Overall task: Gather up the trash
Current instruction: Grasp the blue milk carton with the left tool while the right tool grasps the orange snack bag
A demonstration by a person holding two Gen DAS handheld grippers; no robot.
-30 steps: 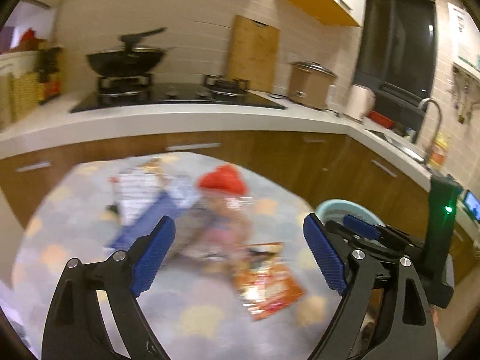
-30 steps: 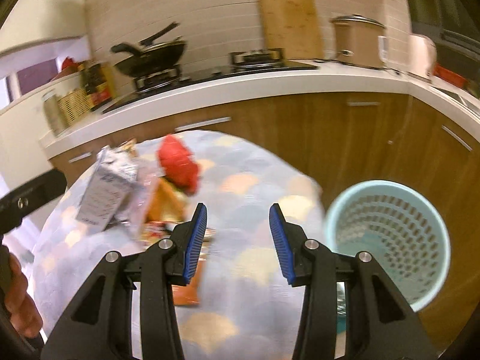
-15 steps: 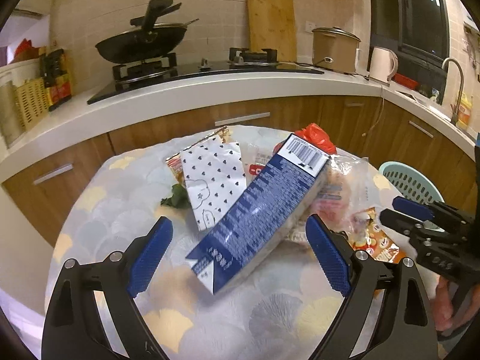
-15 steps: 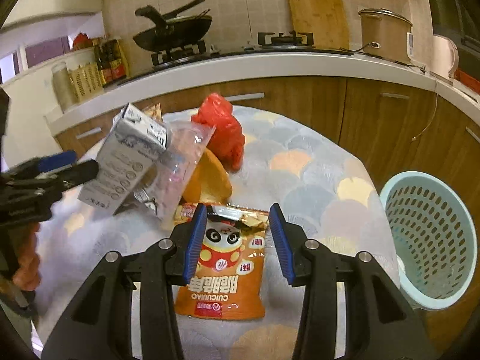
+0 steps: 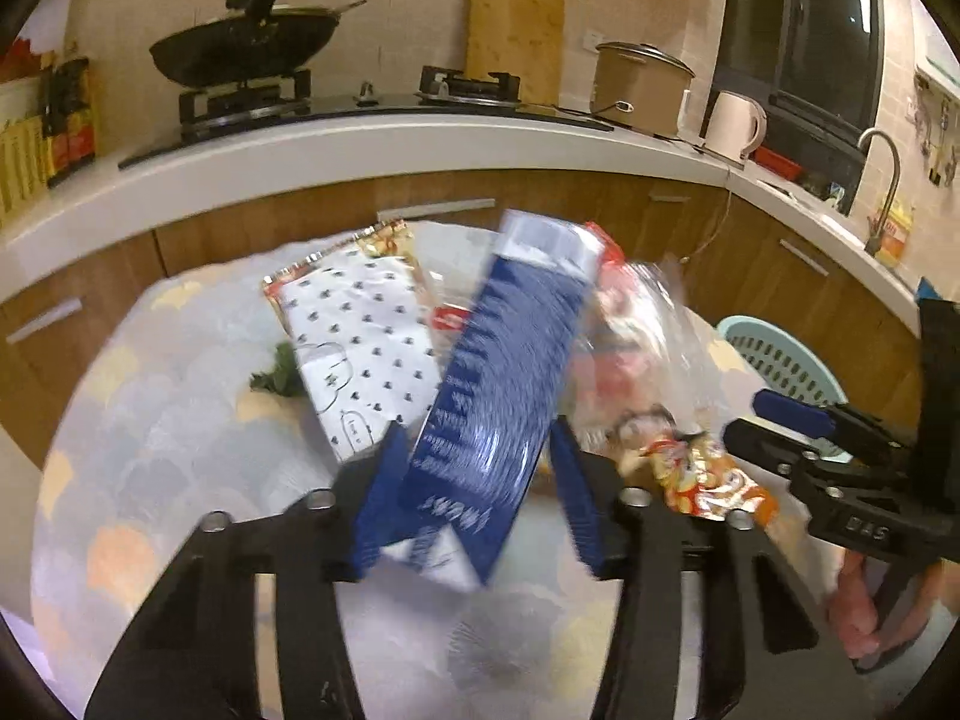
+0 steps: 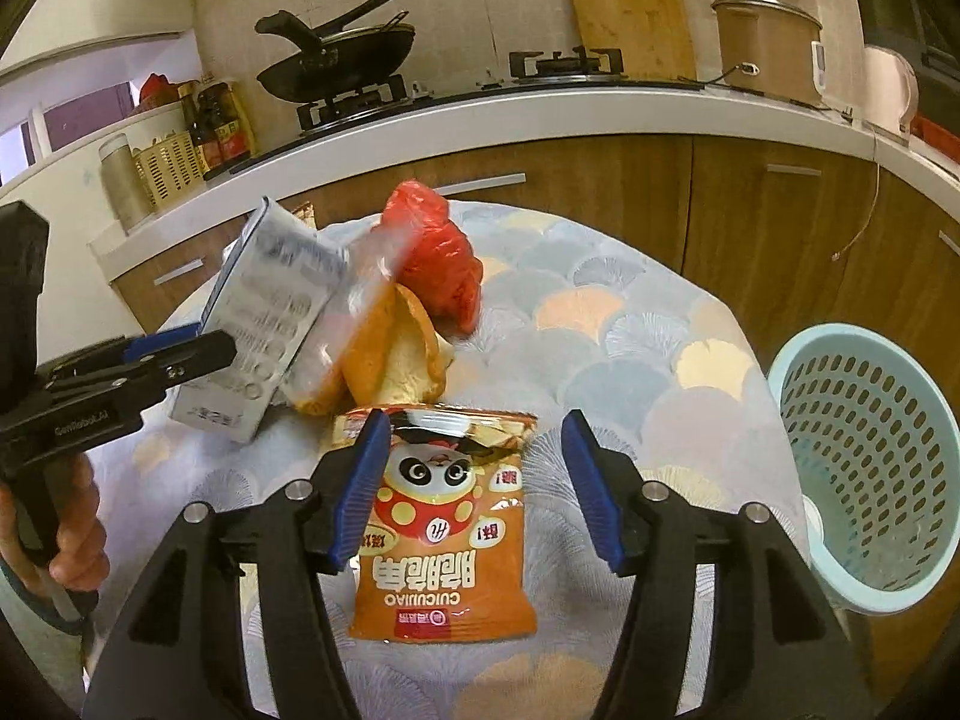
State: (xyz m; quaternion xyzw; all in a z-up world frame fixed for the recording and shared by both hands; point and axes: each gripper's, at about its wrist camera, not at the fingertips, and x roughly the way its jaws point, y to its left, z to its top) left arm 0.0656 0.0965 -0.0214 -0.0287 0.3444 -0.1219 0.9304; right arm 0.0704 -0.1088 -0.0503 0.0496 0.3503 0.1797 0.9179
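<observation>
A blue and white carton point(image 5: 510, 372) lies tilted on a heap of trash on the round table point(image 6: 630, 330). My left gripper point(image 5: 477, 429) is closing around its near end. The left pad presses its side and the right pad meets its edge. In the right wrist view the same carton point(image 6: 270, 312) shows blurred beside the left gripper point(image 6: 174, 354). My right gripper point(image 6: 475, 420) is opening over an orange panda snack bag point(image 6: 444, 540), which lies flat between the jaws with neither pad touching it. A red plastic bag point(image 6: 438, 252) sits behind.
A pale blue slotted basket point(image 6: 870, 480) stands off the table's right edge. A white dotted wrapper point(image 5: 354, 336), a clear plastic bag point(image 5: 648, 330), a green leaf point(image 5: 276, 372) and an orange peel-like piece point(image 6: 390, 360) lie in the heap. Kitchen counter with wok runs behind.
The left jaws went from wide apart to tight around the carton, which now stands steeper. The right gripper sank toward the snack bag and its jaws spread wider.
</observation>
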